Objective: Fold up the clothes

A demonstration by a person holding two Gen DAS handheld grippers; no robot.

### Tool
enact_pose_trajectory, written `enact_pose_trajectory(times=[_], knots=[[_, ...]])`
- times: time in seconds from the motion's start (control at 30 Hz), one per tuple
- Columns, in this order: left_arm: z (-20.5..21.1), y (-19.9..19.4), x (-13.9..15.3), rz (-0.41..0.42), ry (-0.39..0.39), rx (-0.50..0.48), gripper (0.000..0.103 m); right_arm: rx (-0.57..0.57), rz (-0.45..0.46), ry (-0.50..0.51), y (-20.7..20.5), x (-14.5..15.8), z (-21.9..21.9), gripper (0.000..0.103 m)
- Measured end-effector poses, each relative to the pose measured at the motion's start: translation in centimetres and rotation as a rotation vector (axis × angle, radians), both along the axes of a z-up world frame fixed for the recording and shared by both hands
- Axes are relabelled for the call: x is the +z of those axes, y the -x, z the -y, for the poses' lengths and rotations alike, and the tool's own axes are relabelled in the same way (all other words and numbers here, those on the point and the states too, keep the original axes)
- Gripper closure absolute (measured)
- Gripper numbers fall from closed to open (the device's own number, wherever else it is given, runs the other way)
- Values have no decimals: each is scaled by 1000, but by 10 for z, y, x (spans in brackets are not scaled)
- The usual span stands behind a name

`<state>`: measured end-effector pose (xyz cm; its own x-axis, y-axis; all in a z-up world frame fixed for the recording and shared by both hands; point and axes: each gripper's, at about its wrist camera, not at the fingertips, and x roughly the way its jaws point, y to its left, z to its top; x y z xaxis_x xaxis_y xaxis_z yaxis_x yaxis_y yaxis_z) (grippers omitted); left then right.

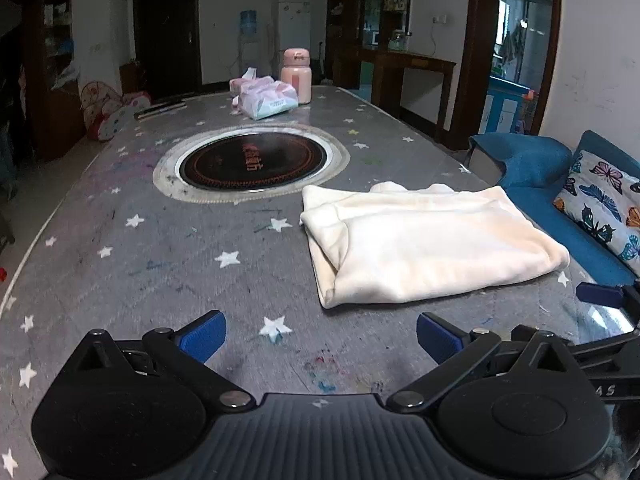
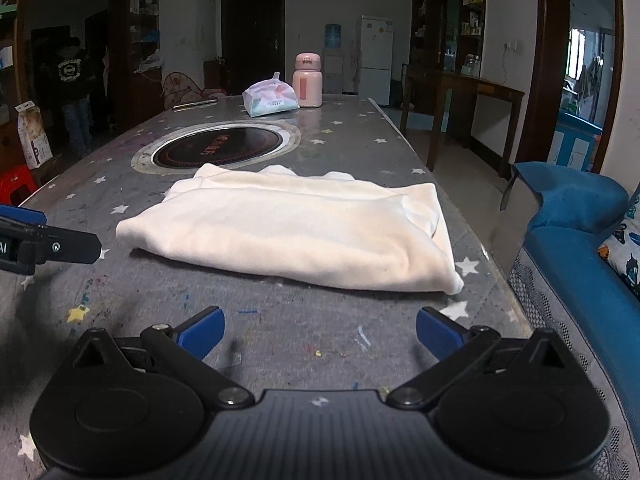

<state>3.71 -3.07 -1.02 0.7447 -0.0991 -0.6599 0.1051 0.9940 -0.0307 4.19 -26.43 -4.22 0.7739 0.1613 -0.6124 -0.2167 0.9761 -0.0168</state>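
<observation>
While both tools hang above the star-print table (image 1: 120, 272), the left gripper (image 1: 320, 336) and right gripper (image 2: 320, 332) stand spread wide, holding nothing. Just beyond lies the folded cream garment (image 2: 292, 236), near the table's right edge. Farther back: inset cooktop (image 1: 252, 162), tissue packs (image 1: 266, 98), pink flask (image 1: 297, 76).

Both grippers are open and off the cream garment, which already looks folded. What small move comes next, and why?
Probably bring the right hand-held gripper forward to the cream garment's near edge: it lies as a bundle straight ahead, while the left hand-held gripper sits off to its side. Both are open and empty.
</observation>
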Motion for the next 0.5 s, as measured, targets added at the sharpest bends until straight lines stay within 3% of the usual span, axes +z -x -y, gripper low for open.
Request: enact_pose_trajectory(times=[0.5], knots=[[14, 16, 2, 14, -13, -54, 0, 13, 6, 22, 14, -1, -5, 0]])
